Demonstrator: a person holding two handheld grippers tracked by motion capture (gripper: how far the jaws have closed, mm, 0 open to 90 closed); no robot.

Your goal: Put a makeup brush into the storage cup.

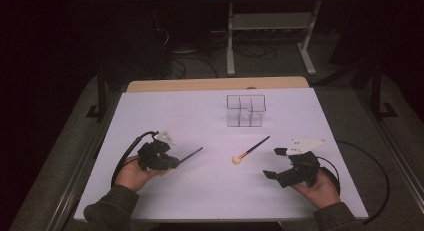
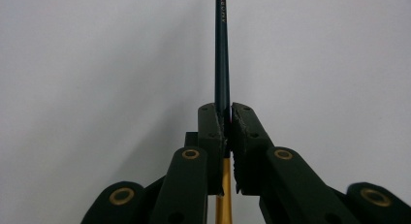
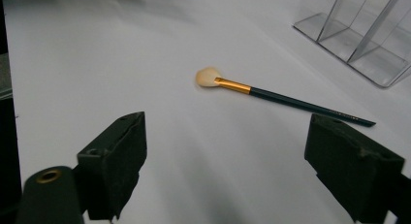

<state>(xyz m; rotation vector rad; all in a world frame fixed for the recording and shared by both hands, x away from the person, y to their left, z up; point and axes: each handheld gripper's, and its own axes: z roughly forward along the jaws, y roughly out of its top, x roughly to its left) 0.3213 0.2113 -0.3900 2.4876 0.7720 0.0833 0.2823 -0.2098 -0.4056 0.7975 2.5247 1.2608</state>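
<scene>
My left gripper at the table's left is shut on a thin dark-handled brush whose handle points up and to the right. In the left gripper view that brush runs straight up from between the closed pads, its gold ferrule below them. A second brush with a pale bristle head and gold ferrule lies flat near the middle of the white table. My right gripper stands open to the right of it, holding nothing. In the right gripper view this brush lies ahead of the wide-apart jaws.
A clear plastic organiser with several compartments stands upright behind the loose brush, also at the upper right as the organiser in the right gripper view. The white table cover ends at a wooden strip at the back. Cables trail from both grippers.
</scene>
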